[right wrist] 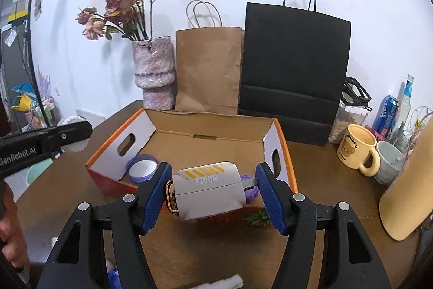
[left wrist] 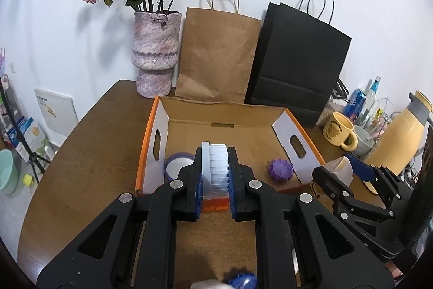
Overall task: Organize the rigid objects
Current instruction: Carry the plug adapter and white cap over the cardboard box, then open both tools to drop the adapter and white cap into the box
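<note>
An open cardboard box [left wrist: 151, 153] with an orange rim lies on the brown table. My left gripper [left wrist: 215, 172] is shut on a pale ribbed round lid [left wrist: 217, 167], held on edge above the box's near wall. A purple-rimmed lid [left wrist: 178, 167] and a purple ribbed ball [left wrist: 281, 169] lie inside. In the right wrist view my right gripper [right wrist: 213, 188] is shut on a white case [right wrist: 208, 188] printed "MCALL", its gold ring against the left pad, just over the box's [right wrist: 113, 153] near edge. The purple-rimmed lid [right wrist: 142, 168] shows behind it. The left gripper [right wrist: 73, 137] enters at the left.
Behind the box stand a vase of dried roses [left wrist: 155, 56], a brown paper bag [left wrist: 216, 56] and a black bag [left wrist: 297, 61]. At the right are a yellow mug [right wrist: 357, 151], a grey cup [right wrist: 389, 164], a cream flask [left wrist: 400, 140] and bottles. A blue object [left wrist: 243, 283] lies near me.
</note>
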### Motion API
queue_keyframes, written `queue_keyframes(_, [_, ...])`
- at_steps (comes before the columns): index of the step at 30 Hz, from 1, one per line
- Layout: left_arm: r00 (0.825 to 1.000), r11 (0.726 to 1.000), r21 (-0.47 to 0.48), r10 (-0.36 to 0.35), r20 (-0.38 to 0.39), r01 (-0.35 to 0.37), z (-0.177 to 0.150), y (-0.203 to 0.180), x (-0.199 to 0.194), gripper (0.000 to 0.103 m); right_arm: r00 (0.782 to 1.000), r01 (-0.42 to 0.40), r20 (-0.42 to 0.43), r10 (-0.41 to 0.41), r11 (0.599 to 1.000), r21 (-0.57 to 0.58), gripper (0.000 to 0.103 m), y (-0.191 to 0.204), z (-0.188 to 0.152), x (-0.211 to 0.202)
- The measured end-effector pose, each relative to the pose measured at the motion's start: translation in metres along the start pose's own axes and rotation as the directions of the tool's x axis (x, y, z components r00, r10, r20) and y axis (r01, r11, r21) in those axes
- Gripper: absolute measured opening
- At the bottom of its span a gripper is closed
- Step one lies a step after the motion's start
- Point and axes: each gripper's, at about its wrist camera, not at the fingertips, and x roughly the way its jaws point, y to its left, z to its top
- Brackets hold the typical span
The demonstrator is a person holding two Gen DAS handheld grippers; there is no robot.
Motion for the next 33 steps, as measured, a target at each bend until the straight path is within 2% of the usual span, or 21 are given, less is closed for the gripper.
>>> queue_keyframes(17, [1.0,1.0,0.014,0.016,-0.02,-0.015,0.033,-0.002,0.053,0.011,0.999,0.008,-0.044,-0.009,1.0,-0.029,0.069,-0.018,0.029,0.051])
queue_keyframes(21, [0.998,0.999,0.028,0.041,-0.037,-0.04,0.037,-0.002,0.069,0.011,0.996,0.004,-0.089,-0.006,1.0,-0.031,0.069,-0.024,0.034,0.069])
queue_keyframes(28, [0.991,0.995,0.029,0.095,-0.094,-0.093,0.036,0.009,0.103,0.011,0.988,-0.021,-0.151,0.017,0.999,-0.025,0.069,-0.03,0.03,0.1])
queue_keyframes(33, [0.984,0.993,0.052,0.108,-0.141,-0.101,0.029,0.009,0.122,0.011,0.982,-0.027,-0.188,0.019,0.999,-0.04,0.069,-0.027,0.019,0.116])
